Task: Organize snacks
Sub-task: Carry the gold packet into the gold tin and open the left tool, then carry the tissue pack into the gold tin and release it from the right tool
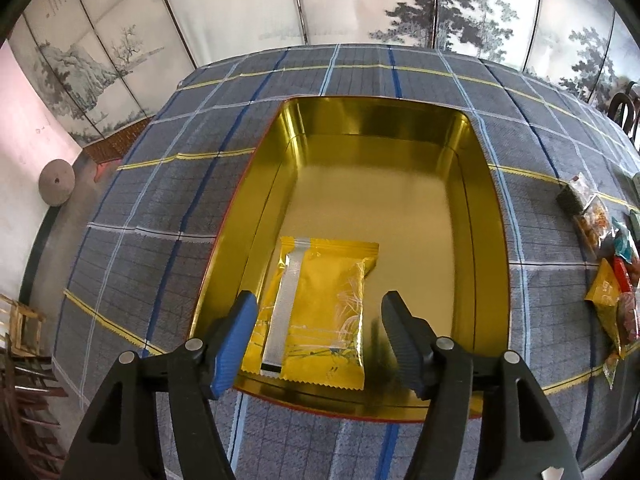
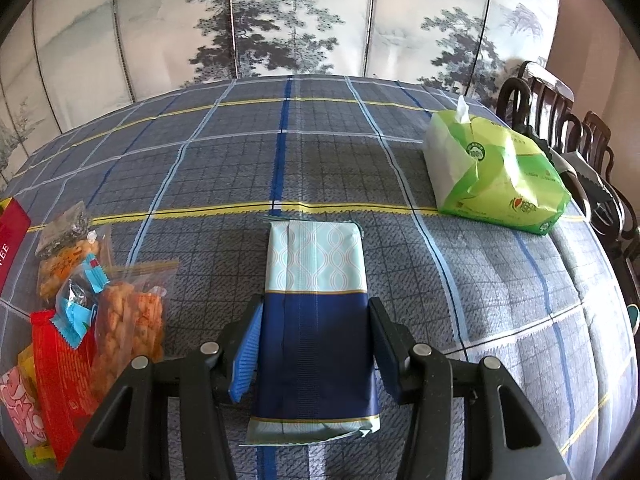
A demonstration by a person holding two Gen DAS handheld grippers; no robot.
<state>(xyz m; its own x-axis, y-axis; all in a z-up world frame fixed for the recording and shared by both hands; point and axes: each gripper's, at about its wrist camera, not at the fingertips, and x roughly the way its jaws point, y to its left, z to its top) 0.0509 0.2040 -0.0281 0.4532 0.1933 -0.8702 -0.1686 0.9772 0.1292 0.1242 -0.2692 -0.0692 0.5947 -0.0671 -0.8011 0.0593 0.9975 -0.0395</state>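
1. Snack packet in yellow wrapping (image 1: 316, 320) lies flat on the floor of the open gold tin (image 1: 376, 120), face down with its silver seam up, in the near left corner, ahead of and between the fingers of the left gripper (image 1: 318, 338).
2. Left gripper stands spread above the packet; its blue pad (image 1: 236, 344) and black pad (image 1: 404, 340) press on nothing, the packet free below them.
3. Right gripper (image 2: 314, 344) pinches a blue-and-pale-teal packet (image 2: 316, 300) by its dark blue half, both pads against its sides; the pale end sticks out forward past the fingertips, over the checked tablecloth (image 2: 480, 280).
4. Left of this gripper a heap of loose snacks (image 2: 80, 312) lies on the cloth: a red packet, clear bags of orange pieces, small blue-wrapped sweets, a pink packet.
5. Well ahead and to its right sits a green tissue pack (image 2: 496, 176), a tissue poking from the top.
6. Beyond the table stands a painted folding screen (image 2: 300, 20).
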